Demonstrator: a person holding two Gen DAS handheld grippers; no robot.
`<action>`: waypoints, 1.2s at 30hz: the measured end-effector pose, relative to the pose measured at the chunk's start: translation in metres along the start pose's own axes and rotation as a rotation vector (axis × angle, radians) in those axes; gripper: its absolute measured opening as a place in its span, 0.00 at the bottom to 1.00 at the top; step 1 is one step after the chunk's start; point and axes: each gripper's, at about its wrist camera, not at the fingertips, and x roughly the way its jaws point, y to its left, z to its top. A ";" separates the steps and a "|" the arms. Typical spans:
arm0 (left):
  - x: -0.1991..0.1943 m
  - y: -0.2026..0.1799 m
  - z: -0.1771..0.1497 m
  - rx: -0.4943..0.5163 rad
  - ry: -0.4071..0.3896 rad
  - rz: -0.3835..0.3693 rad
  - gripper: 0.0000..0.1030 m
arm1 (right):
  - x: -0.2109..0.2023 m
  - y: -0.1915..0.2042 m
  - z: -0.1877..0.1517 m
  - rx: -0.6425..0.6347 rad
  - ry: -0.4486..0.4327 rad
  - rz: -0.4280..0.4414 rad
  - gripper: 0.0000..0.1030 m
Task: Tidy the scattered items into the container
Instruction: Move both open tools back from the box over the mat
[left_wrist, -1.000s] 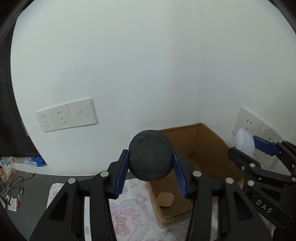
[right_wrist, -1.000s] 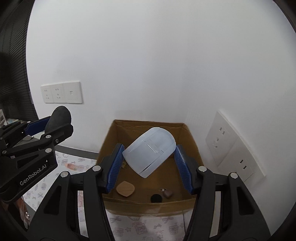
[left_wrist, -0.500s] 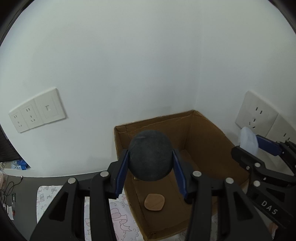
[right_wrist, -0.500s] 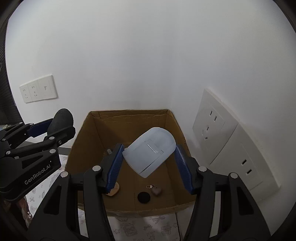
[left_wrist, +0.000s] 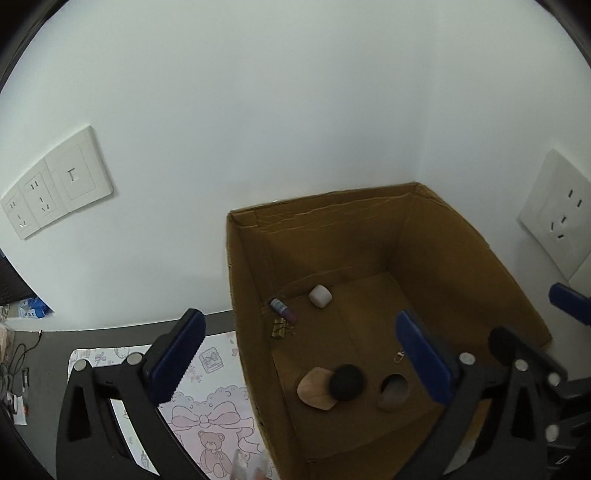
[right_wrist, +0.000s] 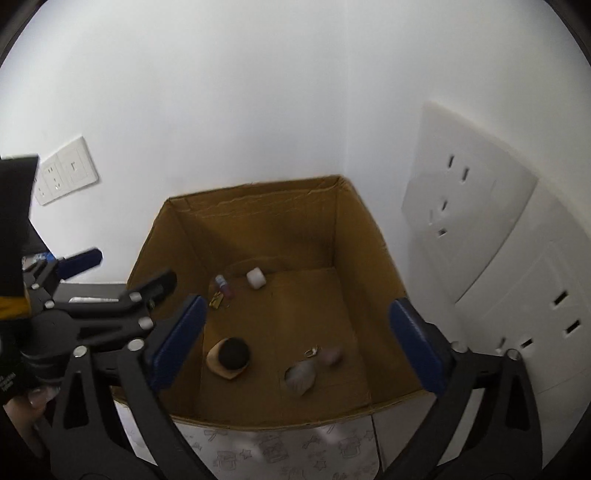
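Box (left_wrist: 369, 236) sits dead centre below both hand-held grippers, left (left_wrist: 299, 354) and right (right_wrist: 295, 343), jaws opening wide and empty, ball (left_wrist: 347, 382) already inside.

The cardboard box (right_wrist: 258, 192) stands in the corner of the walls, on the mat (left_wrist: 207, 417). Inside, the ball (right_wrist: 233, 353) lies on the wooden piece (right_wrist: 218, 363) at near left; the small block (right_wrist: 256, 278) lies at the far wall.
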 end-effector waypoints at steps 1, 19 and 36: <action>0.001 0.000 -0.001 0.003 0.008 0.005 1.00 | 0.003 0.002 0.000 -0.003 0.006 -0.003 0.99; -0.019 0.009 -0.007 -0.017 -0.035 0.029 1.00 | -0.009 0.011 -0.004 -0.015 0.007 -0.018 0.99; -0.071 0.067 -0.032 -0.043 -0.086 0.136 1.00 | -0.045 0.058 -0.012 -0.071 -0.061 0.038 0.99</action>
